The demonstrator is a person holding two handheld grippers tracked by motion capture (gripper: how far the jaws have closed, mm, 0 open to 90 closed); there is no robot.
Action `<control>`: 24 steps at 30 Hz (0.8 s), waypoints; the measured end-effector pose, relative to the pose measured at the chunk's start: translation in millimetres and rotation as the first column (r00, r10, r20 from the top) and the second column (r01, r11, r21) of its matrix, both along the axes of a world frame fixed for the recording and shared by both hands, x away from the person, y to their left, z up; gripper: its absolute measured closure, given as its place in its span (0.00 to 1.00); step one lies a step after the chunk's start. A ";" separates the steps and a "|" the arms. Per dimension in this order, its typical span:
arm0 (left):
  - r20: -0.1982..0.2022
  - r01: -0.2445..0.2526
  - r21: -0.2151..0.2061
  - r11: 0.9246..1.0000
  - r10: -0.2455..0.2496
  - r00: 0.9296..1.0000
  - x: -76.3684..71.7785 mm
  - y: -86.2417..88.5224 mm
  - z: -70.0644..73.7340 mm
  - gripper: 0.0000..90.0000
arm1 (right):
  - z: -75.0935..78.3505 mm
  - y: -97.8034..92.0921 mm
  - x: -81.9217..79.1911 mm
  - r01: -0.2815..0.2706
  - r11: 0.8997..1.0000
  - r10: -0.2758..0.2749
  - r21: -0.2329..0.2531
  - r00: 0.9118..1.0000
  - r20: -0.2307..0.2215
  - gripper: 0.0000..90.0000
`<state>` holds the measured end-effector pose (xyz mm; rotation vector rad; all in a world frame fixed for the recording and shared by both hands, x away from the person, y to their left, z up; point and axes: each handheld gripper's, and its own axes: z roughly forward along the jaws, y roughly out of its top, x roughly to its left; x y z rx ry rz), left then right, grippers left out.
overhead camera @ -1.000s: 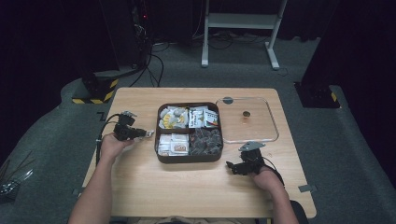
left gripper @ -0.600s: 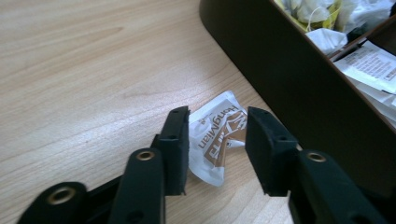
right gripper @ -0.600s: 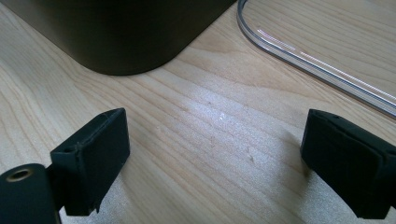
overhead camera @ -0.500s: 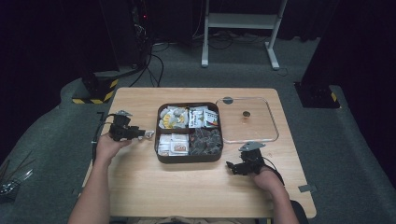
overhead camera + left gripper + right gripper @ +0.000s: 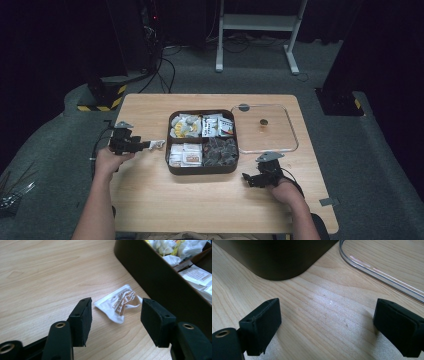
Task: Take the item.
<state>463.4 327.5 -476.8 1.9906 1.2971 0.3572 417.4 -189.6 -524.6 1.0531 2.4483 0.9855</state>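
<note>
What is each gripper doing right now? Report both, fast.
Left gripper: open, holding nothing, jaws either side of the white sachet lying on the table.
Right gripper: open, empty, over bare table.

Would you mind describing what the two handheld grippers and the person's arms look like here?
Both the left gripper and the right gripper are black, each topped by a grey three-cornered plate. Their two jaws end in blocky black foam-like pads on arms with brass-coloured rivets. A thin black cable trails from the left gripper. The right hand wears a dark wrist strap; the forearms are bare, with no sleeves in sight.
</note>
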 end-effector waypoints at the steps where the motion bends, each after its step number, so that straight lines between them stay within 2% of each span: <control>1: 0.003 -0.006 0.001 1.000 0.006 1.000 -1.0 1.4 -0.4 0.47 | 0.0 0.0 0.1 0.000 1.000 0.000 0.000 1.000 0.000 0.09; 6: -0.005 -0.038 0.007 0.999 0.038 0.999 -6.4 9.0 -5.5 0.44 | 0.1 0.3 0.6 0.000 1.000 0.000 0.000 1.000 -0.001 0.09; 8: -0.004 -0.045 0.031 0.999 0.045 0.999 -8.4 12.3 -7.9 0.44 | 0.1 0.4 0.8 0.001 1.000 -0.001 0.000 1.000 -0.001 0.09; 15: 0.007 -0.069 0.051 0.996 0.069 0.998 -13.6 22.3 -15.5 0.38 | 0.0 1.1 1.8 0.000 1.000 0.000 -0.004 1.000 0.001 0.09; 17: 0.002 -0.077 0.066 0.995 0.077 0.997 -14.3 25.9 -18.1 0.37 | 0.0 1.1 1.9 0.001 1.000 -0.001 -0.003 1.000 0.001 0.09; 21: -0.032 -0.119 0.082 0.990 0.121 0.992 -15.2 33.7 -24.7 0.36 | 0.1 1.4 2.1 0.002 1.000 -0.002 -0.003 1.000 -0.001 0.09; 24: -0.030 -0.123 0.085 0.989 0.126 0.992 -15.0 41.5 -29.9 0.34 | 0.1 1.4 2.1 0.003 1.000 -0.003 -0.002 1.000 0.000 0.09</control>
